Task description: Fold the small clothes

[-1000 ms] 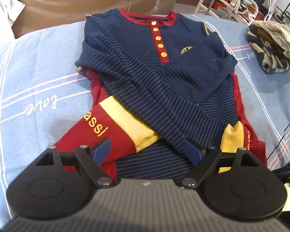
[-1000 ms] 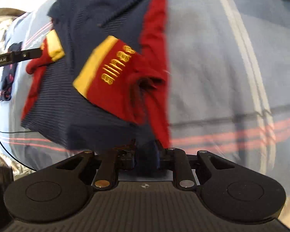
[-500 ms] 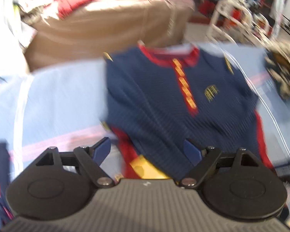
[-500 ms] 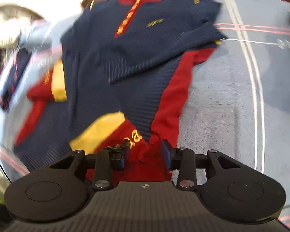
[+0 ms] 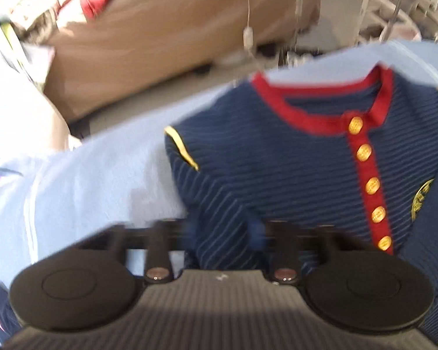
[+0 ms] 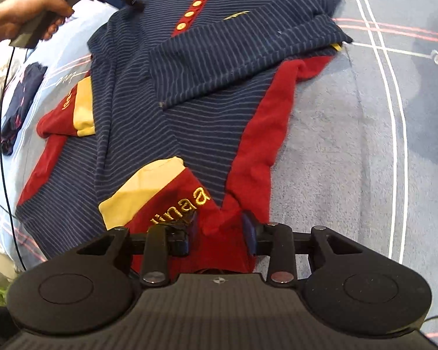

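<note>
Risk: navy striped knit shirt w/ red trim [image 6: 207, 67] bunching if lifted unevenly. Left gripper [image 5: 223, 230] half-closed round shoulder fabric; right gripper [image 6: 219, 229] released over red embroidered cuff [image 6: 187, 218].

We see the striped shirt [image 6: 207, 67] as ribbed navy knit, matt, with glossy gold buttons [image 5: 372, 186] that look like metal and a smooth red collar band [image 5: 306, 118]. Its red cuff [image 6: 219, 233] carries raised gold embroidery. The blue blanket [image 6: 350, 160] is fuzzy terry-like cloth. The right gripper [image 6: 219, 232] is matt black plastic with shiny metal pivot pins.
</note>
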`<action>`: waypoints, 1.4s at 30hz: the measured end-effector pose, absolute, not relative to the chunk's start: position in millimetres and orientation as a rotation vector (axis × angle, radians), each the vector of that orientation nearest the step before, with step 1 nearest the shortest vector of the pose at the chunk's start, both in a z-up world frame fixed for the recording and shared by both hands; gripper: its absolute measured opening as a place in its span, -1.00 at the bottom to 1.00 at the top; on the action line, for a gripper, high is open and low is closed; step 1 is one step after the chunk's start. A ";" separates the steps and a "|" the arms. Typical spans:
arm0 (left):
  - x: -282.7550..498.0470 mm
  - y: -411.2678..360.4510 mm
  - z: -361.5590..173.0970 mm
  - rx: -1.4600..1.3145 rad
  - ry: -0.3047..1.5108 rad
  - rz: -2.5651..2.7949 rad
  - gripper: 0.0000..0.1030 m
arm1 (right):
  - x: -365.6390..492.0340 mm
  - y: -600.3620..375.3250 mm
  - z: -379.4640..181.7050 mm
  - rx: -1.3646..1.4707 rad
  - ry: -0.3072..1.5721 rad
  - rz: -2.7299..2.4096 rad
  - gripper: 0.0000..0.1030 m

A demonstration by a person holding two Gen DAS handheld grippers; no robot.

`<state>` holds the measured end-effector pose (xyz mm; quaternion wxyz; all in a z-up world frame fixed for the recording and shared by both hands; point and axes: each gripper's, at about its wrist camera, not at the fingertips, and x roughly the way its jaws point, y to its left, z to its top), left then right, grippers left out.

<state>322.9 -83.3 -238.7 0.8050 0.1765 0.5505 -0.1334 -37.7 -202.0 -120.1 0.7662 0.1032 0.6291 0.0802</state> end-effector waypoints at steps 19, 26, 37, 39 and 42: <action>375.7 -22.2 -204.0 0.085 1.298 -0.437 0.30 | -29.2 -217.3 -115.6 0.275 1.313 0.179 0.37; 355.5 -78.0 -237.7 0.264 1.350 -0.297 0.23 | -28.5 -215.2 -119.4 0.298 1.329 0.161 0.39; 371.1 -40.0 -221.5 0.121 1.355 -0.293 -0.89 | -27.6 -227.0 -113.2 0.321 1.295 0.123 0.40; 383.0 -16.9 -214.2 0.054 1.338 -0.242 -0.89 | -25.7 -228.9 -113.5 0.310 1.295 0.139 0.40; 396.8 3.1 -218.3 0.025 1.356 -0.203 -0.90 | -21.2 -228.1 -115.1 0.288 1.290 0.187 0.40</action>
